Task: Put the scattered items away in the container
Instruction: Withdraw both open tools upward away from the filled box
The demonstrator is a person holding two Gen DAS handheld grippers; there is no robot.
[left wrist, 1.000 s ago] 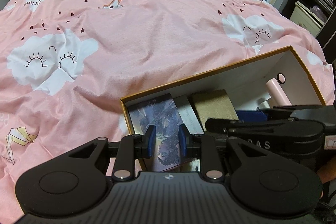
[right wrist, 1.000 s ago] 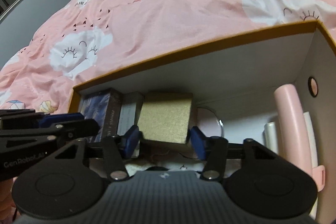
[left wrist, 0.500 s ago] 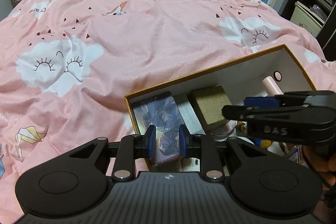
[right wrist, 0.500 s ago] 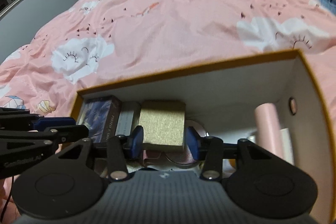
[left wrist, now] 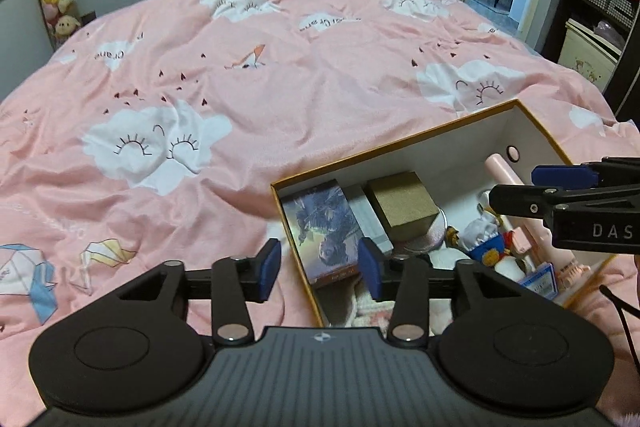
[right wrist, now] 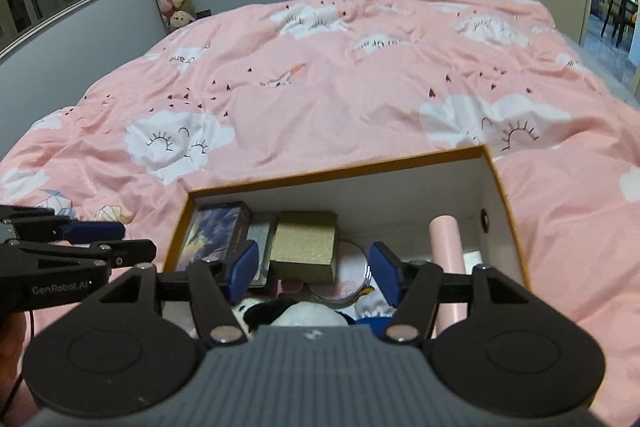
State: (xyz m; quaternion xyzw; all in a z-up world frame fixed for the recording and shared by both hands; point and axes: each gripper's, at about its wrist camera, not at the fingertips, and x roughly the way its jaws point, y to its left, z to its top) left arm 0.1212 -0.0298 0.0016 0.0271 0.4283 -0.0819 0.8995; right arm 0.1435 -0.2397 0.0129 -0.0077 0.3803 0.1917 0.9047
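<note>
Cardboard box (left wrist: 404,147) looks light but flexible, best taken by its rim; left gripper (left wrist: 320,269) and right gripper (right wrist: 314,275), jaws just opening, hold nothing.

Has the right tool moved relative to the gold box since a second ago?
Yes. The right tool has pulled up and back from the gold box, which lies in the cardboard box. Its jaws have just been opening and hold nothing.
</note>
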